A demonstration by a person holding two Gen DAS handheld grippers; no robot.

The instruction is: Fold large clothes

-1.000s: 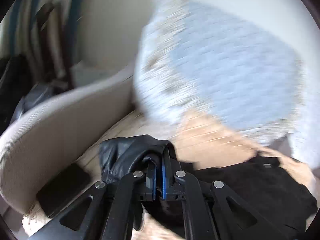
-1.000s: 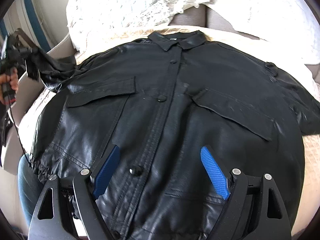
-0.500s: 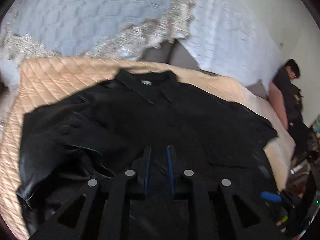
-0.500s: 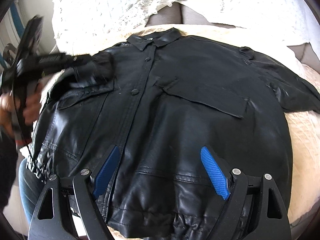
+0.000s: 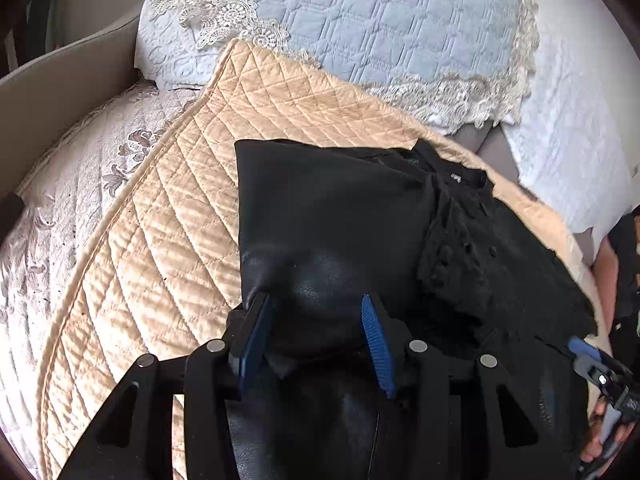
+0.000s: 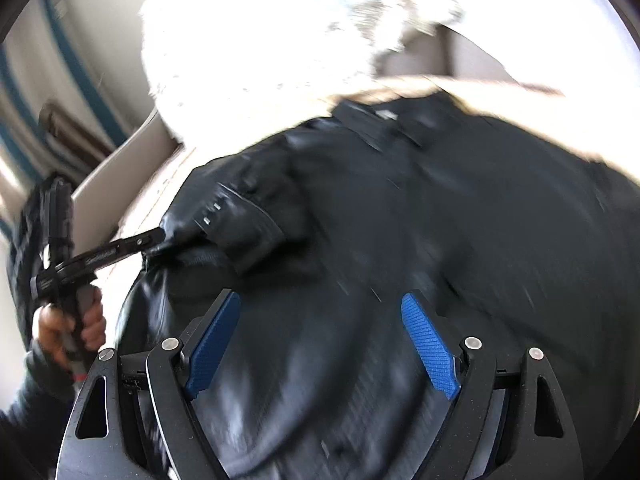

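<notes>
A black leather jacket [image 5: 344, 216] lies spread on a tan quilted bedspread [image 5: 168, 216] on a bed, collar [image 5: 460, 178] at the far end, toward a pale blue quilted pillow [image 5: 360, 20] with lace trim. A second, white pillow [image 5: 572, 128] lies to its right. The jacket's left sleeve is folded in across the chest, its cuff [image 6: 224, 208] lying on the front panel. The left hand-held gripper [image 5: 316, 328] sits low over this folded sleeve; its jaws have just been opening and now stand parted, with a bulge of leather rising between the blue pads [image 5: 374, 336] but not pinched by them. In the right wrist view the same left hand-held gripper [image 6: 154, 240] shows from the side, its tips right at the cuff end of the sleeve, and a hand [image 6: 68, 328] wraps its handle at the left. The right hand-held gripper [image 6: 320, 336] hovers over the near, lower part of the jacket's front with its jaws wide apart and nothing between them; that view is blurred. In the left wrist view, the right hand-held gripper also appears at the far right edge, beside the bed. A beige padded bed frame [image 5: 60, 96] runs along the left side.
</notes>
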